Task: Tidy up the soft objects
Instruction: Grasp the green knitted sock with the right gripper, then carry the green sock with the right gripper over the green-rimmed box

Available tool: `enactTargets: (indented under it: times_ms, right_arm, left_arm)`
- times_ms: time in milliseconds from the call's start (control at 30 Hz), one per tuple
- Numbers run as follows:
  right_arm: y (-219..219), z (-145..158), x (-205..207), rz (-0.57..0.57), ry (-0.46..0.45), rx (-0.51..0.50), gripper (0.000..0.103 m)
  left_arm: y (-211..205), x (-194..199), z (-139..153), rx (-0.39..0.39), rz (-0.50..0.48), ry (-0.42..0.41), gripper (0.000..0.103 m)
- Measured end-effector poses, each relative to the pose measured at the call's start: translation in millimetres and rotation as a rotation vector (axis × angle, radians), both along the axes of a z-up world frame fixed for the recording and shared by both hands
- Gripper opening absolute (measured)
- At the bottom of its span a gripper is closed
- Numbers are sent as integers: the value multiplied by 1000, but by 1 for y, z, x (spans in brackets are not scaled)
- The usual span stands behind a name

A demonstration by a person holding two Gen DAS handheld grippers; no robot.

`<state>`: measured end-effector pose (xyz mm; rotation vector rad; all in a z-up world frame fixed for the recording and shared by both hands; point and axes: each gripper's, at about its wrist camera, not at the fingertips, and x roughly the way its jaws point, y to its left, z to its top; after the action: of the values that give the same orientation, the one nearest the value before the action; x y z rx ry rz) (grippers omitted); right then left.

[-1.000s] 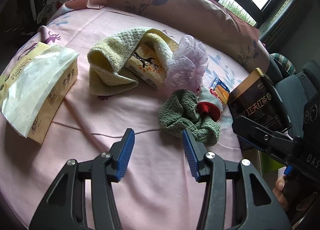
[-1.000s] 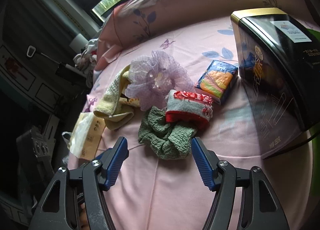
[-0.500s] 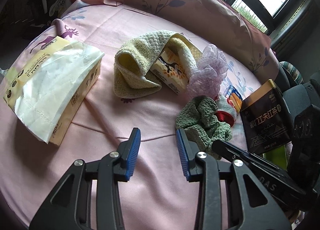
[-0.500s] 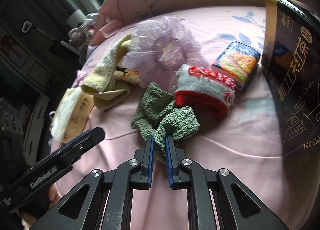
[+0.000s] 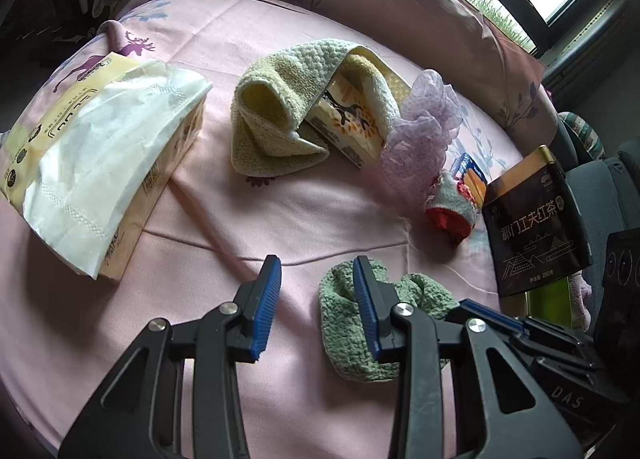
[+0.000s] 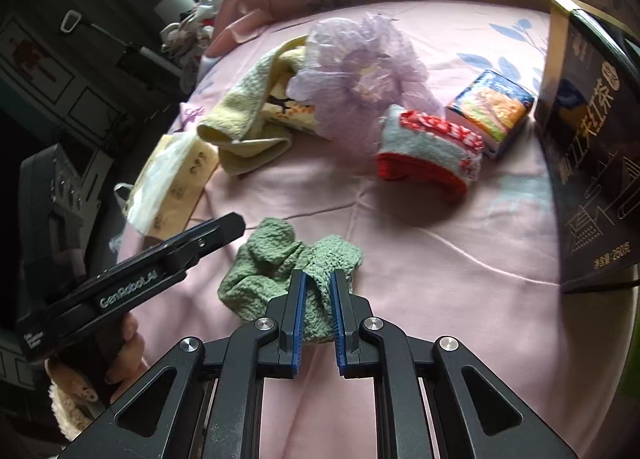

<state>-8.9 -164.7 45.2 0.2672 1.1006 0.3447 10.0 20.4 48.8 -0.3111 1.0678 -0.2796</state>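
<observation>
Evidently the step in hand was gathering the first soft piece: the right gripper (image 6: 319,301) had its jaws closed on a fold of the crumpled green cloth (image 6: 276,271), which lay on the pink bedsheet (image 5: 320,215) at the near edge of the spread, apart from the other things. The left gripper (image 5: 316,299) hovered just beside it with its jaws partly apart and opening a little; one blue pad stood in front of the cloth's edge, and nothing was between them. Farther back lay the yellow towel (image 5: 280,115) draped over a small printed box (image 5: 348,123), the lilac mesh puff (image 5: 420,139), the red-and-white knit piece (image 6: 428,151) and the tissue pack (image 5: 92,155). The black tea tin (image 6: 588,155) stood at the right. By my judgement, the next move called for the left jaws to take the cloth's free side, so the two could spread or fold it.
</observation>
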Motion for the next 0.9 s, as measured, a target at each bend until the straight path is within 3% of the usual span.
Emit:
enactTargets:
  times_ms: [100,233,267,567,733,800,900]
  right_arm:
    - [-12,8,-2,-31,-40,9,16]
    - [-18,14,-2,-23,-59,82,57]
    - [-19,13,-2,-22,-55,98,60]
    - [0,-9,10,22,54,152,60]
    - [12,-26,16,34,98,111,60]
    - [15,-34,19,38,124,130,60]
    - [21,-36,20,49,111,126,50]
  left_arm:
    - [-11,-4,-1,8,-54,8,37]
    - [-23,-11,0,11,-125,22,43]
    - [-26,-13,1,19,-139,20,46]
    - [-43,-18,-11,55,-196,76,50]
    - [-52,-24,-17,100,-215,70,48]
    - [-54,-25,-17,91,-224,62,41]
    - [-56,-23,-20,68,-220,69,32]
